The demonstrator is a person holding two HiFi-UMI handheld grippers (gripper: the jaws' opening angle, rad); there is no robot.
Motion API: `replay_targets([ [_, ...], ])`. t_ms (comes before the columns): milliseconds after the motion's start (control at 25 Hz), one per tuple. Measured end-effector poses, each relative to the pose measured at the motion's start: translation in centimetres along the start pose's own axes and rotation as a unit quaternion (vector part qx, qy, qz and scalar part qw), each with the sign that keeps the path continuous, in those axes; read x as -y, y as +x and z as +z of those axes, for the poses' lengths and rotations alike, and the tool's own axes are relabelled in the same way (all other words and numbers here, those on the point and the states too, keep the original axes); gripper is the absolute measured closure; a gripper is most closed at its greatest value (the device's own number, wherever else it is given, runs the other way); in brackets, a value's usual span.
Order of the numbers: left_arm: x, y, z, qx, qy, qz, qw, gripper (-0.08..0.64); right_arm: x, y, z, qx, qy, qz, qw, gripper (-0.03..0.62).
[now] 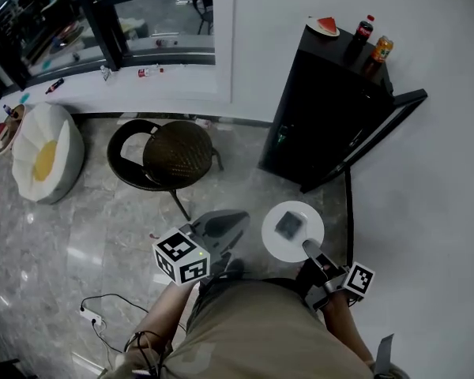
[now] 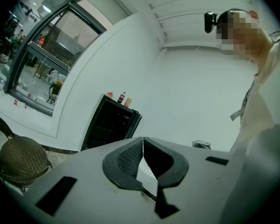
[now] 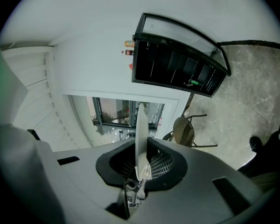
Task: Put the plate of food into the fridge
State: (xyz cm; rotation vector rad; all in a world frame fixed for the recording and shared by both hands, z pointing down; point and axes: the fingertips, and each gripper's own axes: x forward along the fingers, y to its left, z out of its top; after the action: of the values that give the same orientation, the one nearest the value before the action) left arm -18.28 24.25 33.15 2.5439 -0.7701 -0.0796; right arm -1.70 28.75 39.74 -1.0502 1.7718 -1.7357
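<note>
Down at five o'clock in the head view, my right claw (image 1: 309,249) is clenched on the rim of the white plate (image 1: 275,239), which carries a dark piece of food (image 1: 288,226). At seven o'clock my left claw (image 1: 238,218) is pinched together on nothing. Up at one o'clock the black fridge (image 1: 316,125) stands with its door (image 1: 383,126) swung open, well apart from the plate.

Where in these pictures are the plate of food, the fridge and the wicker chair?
plate of food (image 1: 279,245), head view, on a bare white part near its rim.
fridge (image 1: 320,105), head view, on its black body.
wicker chair (image 1: 178,155), head view, on the middle of its woven brown part.
</note>
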Motion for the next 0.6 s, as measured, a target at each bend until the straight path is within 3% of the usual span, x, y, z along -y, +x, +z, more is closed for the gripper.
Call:
replay_targets([
  [600, -2.6, -0.8, 0.0, -0.006, -0.005, 0.005, 1.0000, 0.548, -0.2, 3.0, -0.3, -0.018, 0.006, -0.009, 1.000, 0.551],
])
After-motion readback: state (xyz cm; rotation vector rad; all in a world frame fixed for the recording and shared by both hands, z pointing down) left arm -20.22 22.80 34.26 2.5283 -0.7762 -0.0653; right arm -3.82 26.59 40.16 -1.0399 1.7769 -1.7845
